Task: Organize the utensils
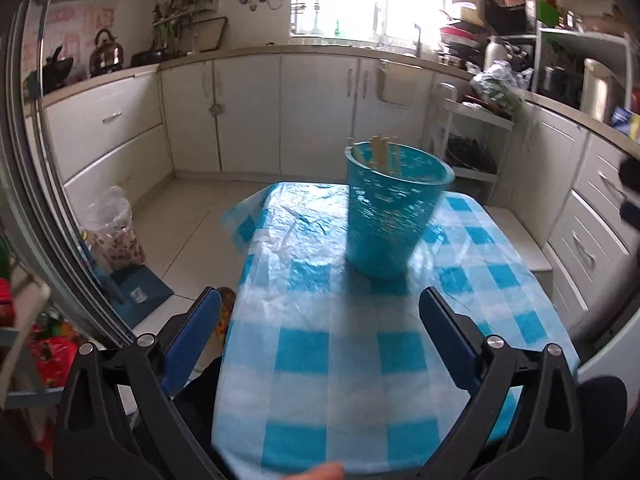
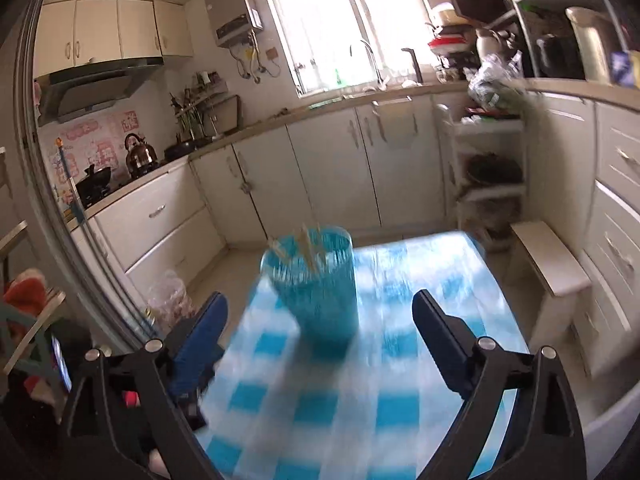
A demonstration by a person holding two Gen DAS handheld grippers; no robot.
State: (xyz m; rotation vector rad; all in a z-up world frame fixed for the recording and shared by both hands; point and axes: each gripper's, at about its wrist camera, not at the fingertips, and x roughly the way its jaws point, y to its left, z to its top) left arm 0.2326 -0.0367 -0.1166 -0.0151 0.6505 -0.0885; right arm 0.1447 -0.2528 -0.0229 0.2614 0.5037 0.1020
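The left gripper (image 1: 320, 300) and the right gripper (image 2: 320, 304) both stand wide apart with nothing between their blue pads. Below them spreads the blue-and-white checked tablecloth (image 1: 352, 360). At twelve o'clock from the left gripper a teal cup (image 1: 392, 216) stands upright on it, holding pale sticks (image 1: 382, 154), probably chopsticks, though blurred.

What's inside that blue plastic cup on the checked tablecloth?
Pale wooden sticks, probably chopsticks, poke above the rim of the blue plastic cup. Their lower ends and anything else inside are hidden by the cup's wall.
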